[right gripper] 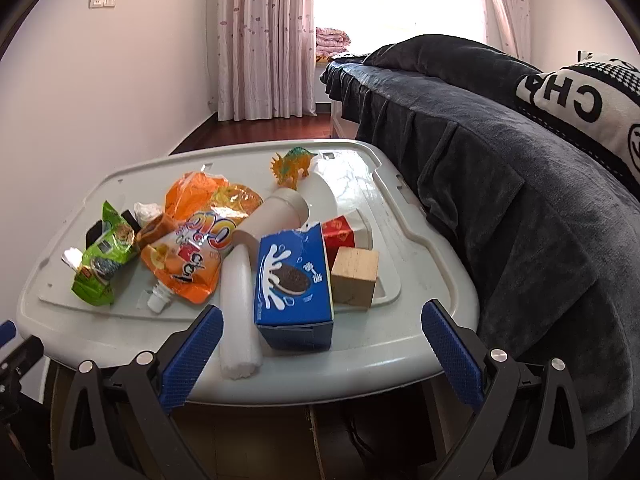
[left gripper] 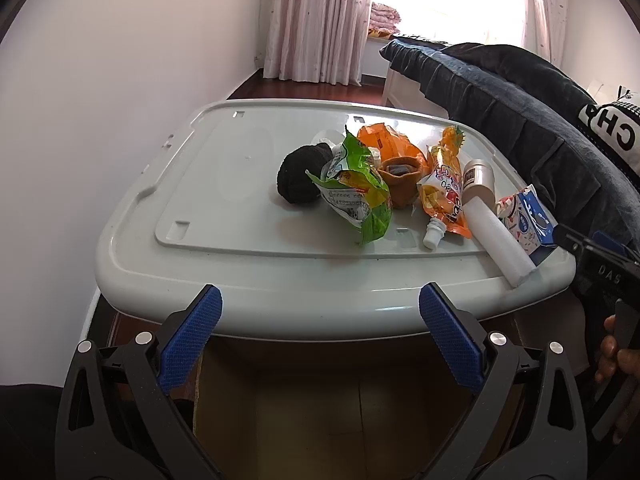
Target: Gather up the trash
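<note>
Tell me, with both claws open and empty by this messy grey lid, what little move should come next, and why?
Probably ease the right gripper forward over the blue cookie box. Its jaws are spread wide and hold nothing, and that torn box stands nearest, just ahead between the fingers at the near edge of the grey lid. The left gripper hangs open too, farther from any wrapper.

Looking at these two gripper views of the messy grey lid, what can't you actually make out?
- Wooden cube: absent from the left view, hidden behind the blue cookie box.
- Black fuzzy ball: in the right view, almost wholly behind the green snack wrapper.
- Under the grey plastic lid: hidden in both views.
- Print on the wrapper: too small.
</note>
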